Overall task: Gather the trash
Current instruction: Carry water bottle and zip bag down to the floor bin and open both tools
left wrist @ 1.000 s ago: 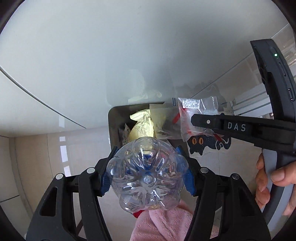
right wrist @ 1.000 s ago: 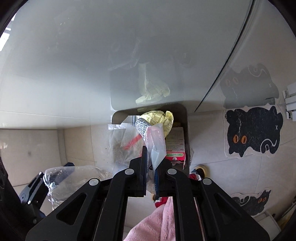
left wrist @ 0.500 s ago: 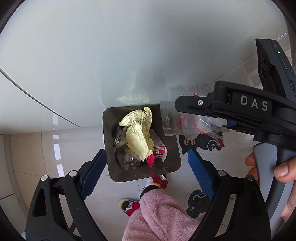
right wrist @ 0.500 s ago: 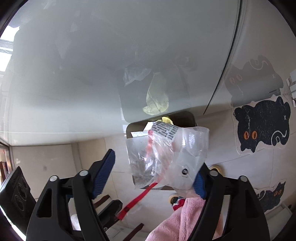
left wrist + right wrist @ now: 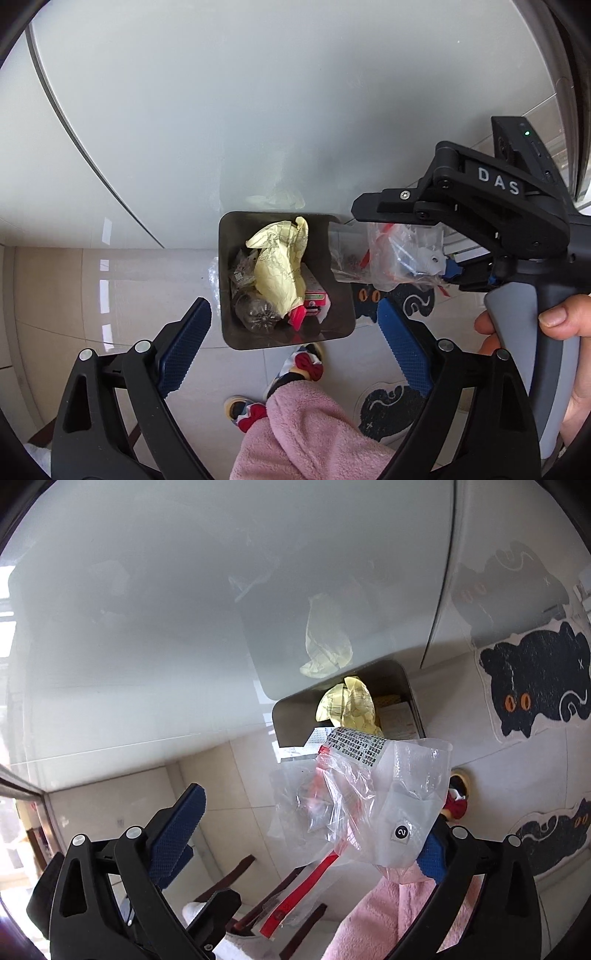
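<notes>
A dark square trash bin (image 5: 225, 280) stands on the floor against a white cabinet. It holds crumpled yellow paper (image 5: 280, 266), a clear plastic bottle (image 5: 256, 314) and a red and white carton (image 5: 314, 295). My left gripper (image 5: 293, 347) is open and empty above the bin. My right gripper (image 5: 310, 830) is open; clear plastic bags with red strips (image 5: 354, 797) cling to its right finger, beside the bin's right rim in the left wrist view (image 5: 388, 258). The bin (image 5: 295, 712) also shows in the right wrist view.
The white cabinet front (image 5: 258, 110) rises behind the bin. Black cat-shaped mats (image 5: 535, 679) lie on the tiled floor to the right. The person's pink sleeve (image 5: 314, 435) and slippered feet (image 5: 303, 365) are just below the bin.
My left gripper opened and the clear bottle dropped into the bin. My right gripper opened too, and the plastic bags now hang from its right finger.
</notes>
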Demonstrator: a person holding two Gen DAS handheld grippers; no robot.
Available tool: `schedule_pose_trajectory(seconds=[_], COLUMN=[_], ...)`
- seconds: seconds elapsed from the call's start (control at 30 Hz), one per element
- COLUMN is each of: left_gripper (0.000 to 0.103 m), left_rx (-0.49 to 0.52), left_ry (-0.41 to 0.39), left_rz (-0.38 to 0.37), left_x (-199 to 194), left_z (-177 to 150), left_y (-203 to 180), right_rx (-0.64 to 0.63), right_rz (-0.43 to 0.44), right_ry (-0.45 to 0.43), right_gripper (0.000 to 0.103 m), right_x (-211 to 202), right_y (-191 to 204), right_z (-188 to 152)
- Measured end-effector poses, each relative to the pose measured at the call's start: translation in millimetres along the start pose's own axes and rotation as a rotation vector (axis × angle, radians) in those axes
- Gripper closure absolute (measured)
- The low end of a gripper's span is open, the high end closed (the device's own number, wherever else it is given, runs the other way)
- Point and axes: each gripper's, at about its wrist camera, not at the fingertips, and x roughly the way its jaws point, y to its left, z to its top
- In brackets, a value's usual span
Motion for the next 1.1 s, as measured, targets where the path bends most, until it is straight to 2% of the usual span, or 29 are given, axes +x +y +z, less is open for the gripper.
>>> schedule_pose_trajectory(seconds=[0.13,0.2,0.4,0.57,0.73,1.1], left_gripper=[0.017,0.017,0.017,0.019,0.02,0.02], left_rx=[-0.015,0.007,0.048,0.085,0.085,0.054], left_ry=[-0.043,-0.038,0.007,0.044,0.057,0.029], left_rz=[-0.083,-0.096,-0.039,0.082,0.134,0.141], left_x=[-6.6,-4.3,12.7,24.3,23.3,-9.0], left_z=[1.4,2.5,7.3,8.5,9.4,12.4], left_y=[-7.9,-15.5,-22.3,-16.4,-6.0,-4.0], right_rx=[0.061,0.06,0.053,0.066,0.072,0.024], right_rz=[0.048,0.064,0.121,0.144,0.162,0.137], right_ry=[0.031,0.036,0.06,0.058,0.062,0.054], right_gripper=[0.004,0.003,0.004,0.004,0.003,0.003], right_x=[0.2,-1.9,-12.5,-26.4,-34.9,-57.9], right_y=[-2.5,0.2,9.5,11.3,11.3,27.0], right_z=[-2.5,-4.1,-12.0,-16.4,-18.2,-22.1])
